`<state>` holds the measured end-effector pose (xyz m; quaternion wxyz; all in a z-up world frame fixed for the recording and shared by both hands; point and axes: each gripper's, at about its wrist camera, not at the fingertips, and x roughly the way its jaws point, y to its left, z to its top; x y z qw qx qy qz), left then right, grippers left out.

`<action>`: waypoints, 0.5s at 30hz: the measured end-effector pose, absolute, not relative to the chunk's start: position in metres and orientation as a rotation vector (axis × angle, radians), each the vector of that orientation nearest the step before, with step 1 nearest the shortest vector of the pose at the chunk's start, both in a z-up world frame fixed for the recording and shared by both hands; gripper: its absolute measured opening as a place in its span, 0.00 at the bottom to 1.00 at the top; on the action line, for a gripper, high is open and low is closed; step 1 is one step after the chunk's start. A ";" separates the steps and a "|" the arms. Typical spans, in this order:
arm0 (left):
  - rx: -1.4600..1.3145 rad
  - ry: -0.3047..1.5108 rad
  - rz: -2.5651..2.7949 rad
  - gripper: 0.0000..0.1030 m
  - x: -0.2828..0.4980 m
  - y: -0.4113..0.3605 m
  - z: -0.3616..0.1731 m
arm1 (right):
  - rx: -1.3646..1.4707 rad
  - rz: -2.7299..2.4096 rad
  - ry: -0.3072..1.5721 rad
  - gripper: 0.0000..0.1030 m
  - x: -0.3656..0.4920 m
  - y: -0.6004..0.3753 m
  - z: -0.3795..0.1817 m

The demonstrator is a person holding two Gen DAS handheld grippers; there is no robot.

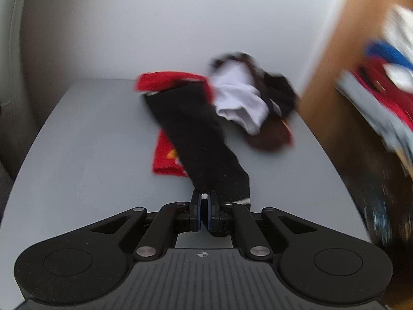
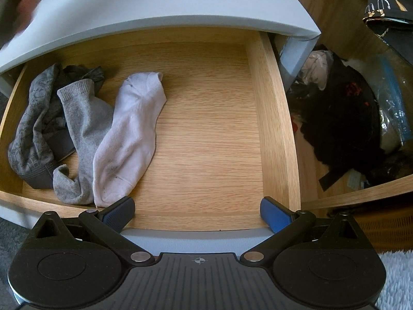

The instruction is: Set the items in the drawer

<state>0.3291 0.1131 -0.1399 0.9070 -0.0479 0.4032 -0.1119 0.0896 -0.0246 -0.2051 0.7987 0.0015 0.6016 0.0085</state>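
1. The grey counter (image 1: 85, 142) is the top of the unit, and the open wooden drawer (image 2: 206, 129) juts out from under its front edge.
2. The drawer holds three items along its left side: a patterned dark grey garment (image 2: 33, 118) at the left wall, a grey sock (image 2: 82, 134) beside it, and a white sock (image 2: 129, 134) overlapping that sock's right edge; the rest of the drawer floor is bare wood.
3. A long black sock (image 1: 198, 134) stretches across the counter from the far pile toward the near edge, over a red item (image 1: 165, 160).
4. At the back of the counter, a white garment (image 1: 237, 98) lies on dark clothing (image 1: 278, 90).
5. The left gripper (image 1: 205, 206) is clamped on the black sock's cuff.
6. The right gripper (image 2: 197, 215) hangs above the drawer's front edge, jaws wide apart, holding nothing.
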 end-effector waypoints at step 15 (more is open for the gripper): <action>-0.183 0.852 -0.251 0.43 0.258 0.127 -0.132 | 0.004 0.016 1.282 1.00 0.088 -0.025 -0.205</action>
